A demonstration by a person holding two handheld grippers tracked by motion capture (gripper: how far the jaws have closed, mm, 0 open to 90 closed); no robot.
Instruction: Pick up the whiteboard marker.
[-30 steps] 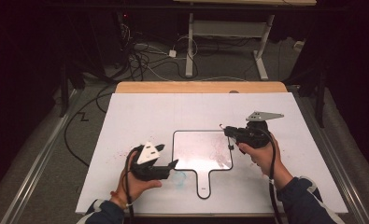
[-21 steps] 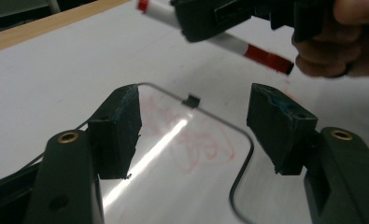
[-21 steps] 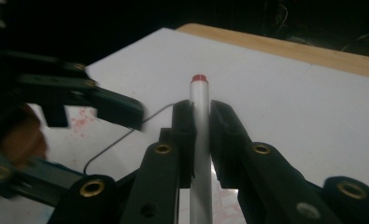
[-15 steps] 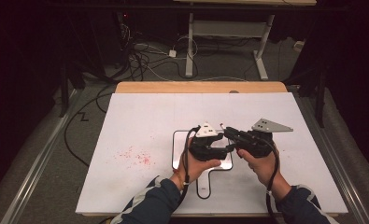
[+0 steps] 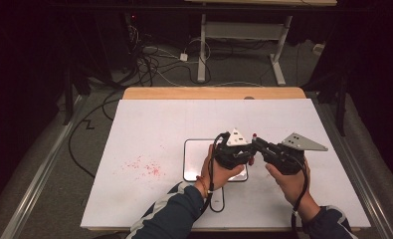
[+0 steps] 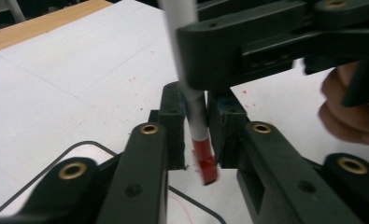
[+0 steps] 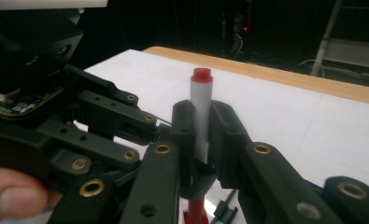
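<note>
A red-tipped marker (image 7: 201,112) is pinched by the right tool (image 5: 258,145) while the left tool (image 5: 247,152) is closed around its cap (image 6: 205,161), apparently for uncapping, above the worktop's (image 5: 149,124) near edge.

In the high view the marker (image 5: 254,137) between the two tongs is too small to make out: a red dot shows, and the rest hides behind the left tongs (image 5: 247,151) and the right tongs (image 5: 257,144). The board (image 5: 194,159) lies partly under the left hand (image 5: 219,172). In the left gripper view the marker's (image 6: 197,112) top runs off the upper edge, and its red tip is blurred. In the right gripper view the marker's (image 7: 201,112) lower end is cut off by the bottom edge, and a blurred finger (image 7: 9,198) sits at the left corner.
</note>
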